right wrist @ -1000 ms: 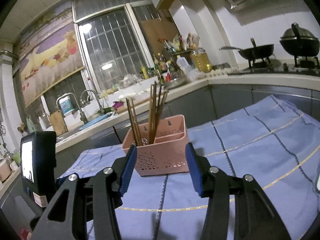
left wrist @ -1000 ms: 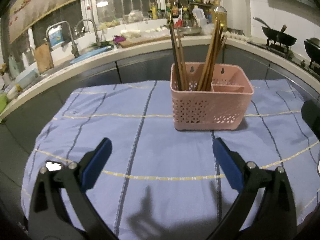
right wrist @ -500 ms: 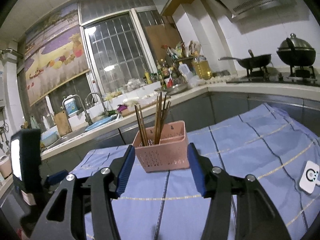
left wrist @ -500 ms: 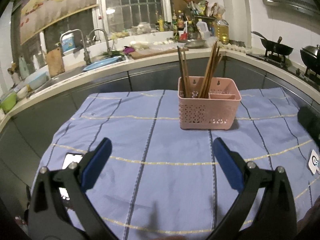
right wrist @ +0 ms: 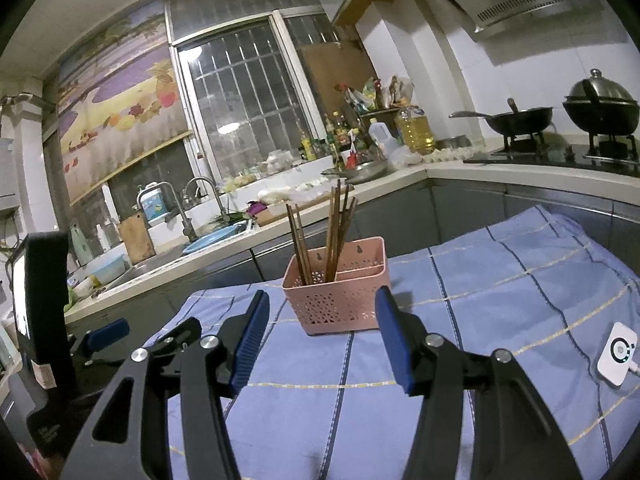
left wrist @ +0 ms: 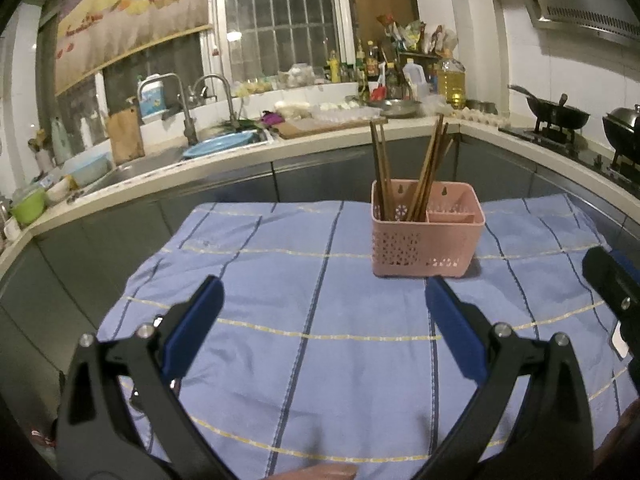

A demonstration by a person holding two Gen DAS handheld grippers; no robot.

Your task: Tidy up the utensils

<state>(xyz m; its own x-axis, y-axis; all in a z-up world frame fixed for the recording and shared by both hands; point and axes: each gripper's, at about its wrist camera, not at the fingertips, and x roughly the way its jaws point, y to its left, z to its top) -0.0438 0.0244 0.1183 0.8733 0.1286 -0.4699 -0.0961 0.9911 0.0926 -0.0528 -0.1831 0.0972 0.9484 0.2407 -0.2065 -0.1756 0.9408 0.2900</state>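
The blue striped cloth (left wrist: pixel 320 320) covers the whole table, and no loose utensil is seen on it in either view. Near its far edge stands the pink basket (left wrist: pixel 426 240), upright and divided into compartments. The chopsticks (left wrist: pixel 404 172) lean in 2 bunches inside the larger left compartment; the small right compartment looks empty. At the right edge of the cloth lies a small white device (right wrist: pixel 616 354), well apart from the basket.

The left gripper (left wrist: pixel 324 304) hovers above the cloth with its jaws spread wide and nothing between them. The right gripper (right wrist: pixel 320 320) is also open and holds nothing; it points at the basket but does not touch it.

In my judgement the sorting is finished or almost finished, so the step now is only to check and to retreat. To do this well, keep both grippers high and clear of the leaning chopstick tops, because a light touch may tip the basket. If one bunch should be straightened, approach from above and close gently.
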